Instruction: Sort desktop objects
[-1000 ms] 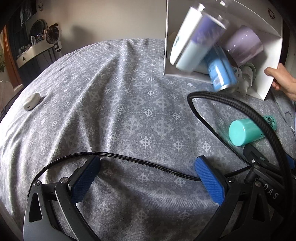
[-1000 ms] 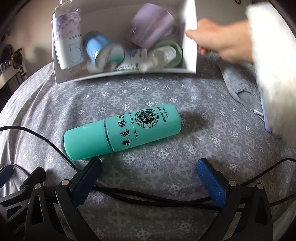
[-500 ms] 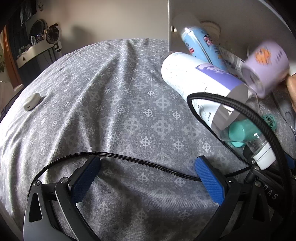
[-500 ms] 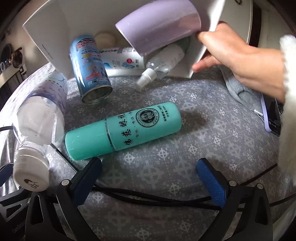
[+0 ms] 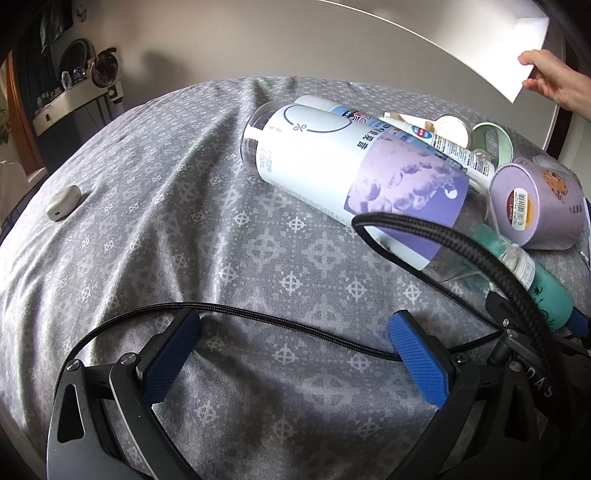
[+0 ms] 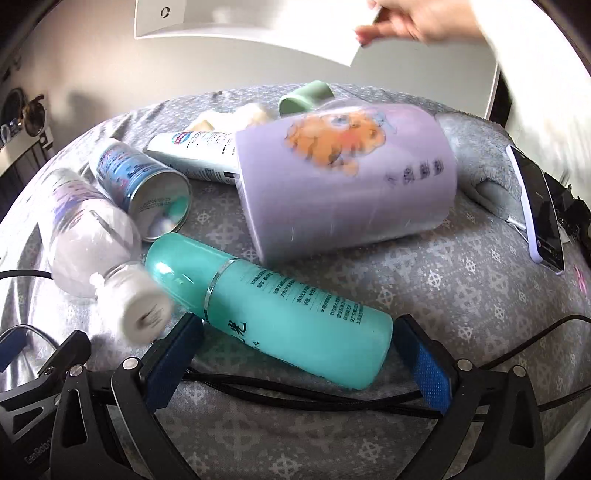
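Several objects lie spilled on the grey patterned cloth (image 5: 184, 229): a large clear bottle with a white and purple label (image 5: 354, 177) (image 6: 85, 229), a purple cup (image 5: 535, 206) (image 6: 347, 177), a teal bottle (image 6: 269, 310) (image 5: 546, 291), a blue can (image 6: 144, 184), a white tube (image 6: 195, 155) (image 5: 443, 144) and a green cup (image 6: 306, 98) (image 5: 495, 142). My left gripper (image 5: 291, 354) is open and empty, resting low in front of the large bottle. My right gripper (image 6: 295, 362) is open, with the teal bottle's base lying between its fingers.
A bare hand (image 5: 557, 81) holds a white box (image 5: 461, 40) (image 6: 258, 22) lifted above the pile. A phone (image 6: 543, 206) and a grey cloth (image 6: 484, 158) lie at the right. A small white case (image 5: 62, 201) lies far left. Black cables (image 5: 277, 321) cross the cloth near both grippers.
The hand tipped the white box, and its objects tumbled out onto the cloth. The box has now been lifted away. The teal bottle has rolled toward my right gripper.
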Motion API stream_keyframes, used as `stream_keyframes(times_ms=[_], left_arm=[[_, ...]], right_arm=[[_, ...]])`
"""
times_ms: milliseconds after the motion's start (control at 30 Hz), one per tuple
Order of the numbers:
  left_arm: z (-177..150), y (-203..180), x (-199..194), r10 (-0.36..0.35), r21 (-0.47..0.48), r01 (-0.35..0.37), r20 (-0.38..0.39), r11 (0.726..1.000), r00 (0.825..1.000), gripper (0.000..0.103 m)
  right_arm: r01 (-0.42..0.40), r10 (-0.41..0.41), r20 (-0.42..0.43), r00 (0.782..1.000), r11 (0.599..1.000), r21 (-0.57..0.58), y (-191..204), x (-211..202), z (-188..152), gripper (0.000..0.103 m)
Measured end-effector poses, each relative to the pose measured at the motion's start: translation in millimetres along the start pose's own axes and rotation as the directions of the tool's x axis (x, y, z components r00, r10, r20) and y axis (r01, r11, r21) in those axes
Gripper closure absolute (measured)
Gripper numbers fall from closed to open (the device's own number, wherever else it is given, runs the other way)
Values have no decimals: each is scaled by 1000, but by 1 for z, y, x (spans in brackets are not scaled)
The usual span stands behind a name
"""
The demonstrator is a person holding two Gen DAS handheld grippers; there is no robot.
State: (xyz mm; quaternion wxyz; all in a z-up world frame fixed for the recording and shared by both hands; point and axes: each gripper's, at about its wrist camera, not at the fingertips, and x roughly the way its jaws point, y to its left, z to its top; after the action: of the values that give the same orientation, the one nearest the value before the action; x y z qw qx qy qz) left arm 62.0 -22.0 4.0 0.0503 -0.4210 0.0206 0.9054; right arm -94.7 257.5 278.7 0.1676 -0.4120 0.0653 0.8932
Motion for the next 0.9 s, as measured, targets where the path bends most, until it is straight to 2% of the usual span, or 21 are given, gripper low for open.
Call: stream_keyframes(times_ms=[900], left_arm=[[0,0,0,1,0,-1,0,1000,1000,0]], right_arm=[[1,-1,-3,1000,1000,0,7,-1,-12,0]])
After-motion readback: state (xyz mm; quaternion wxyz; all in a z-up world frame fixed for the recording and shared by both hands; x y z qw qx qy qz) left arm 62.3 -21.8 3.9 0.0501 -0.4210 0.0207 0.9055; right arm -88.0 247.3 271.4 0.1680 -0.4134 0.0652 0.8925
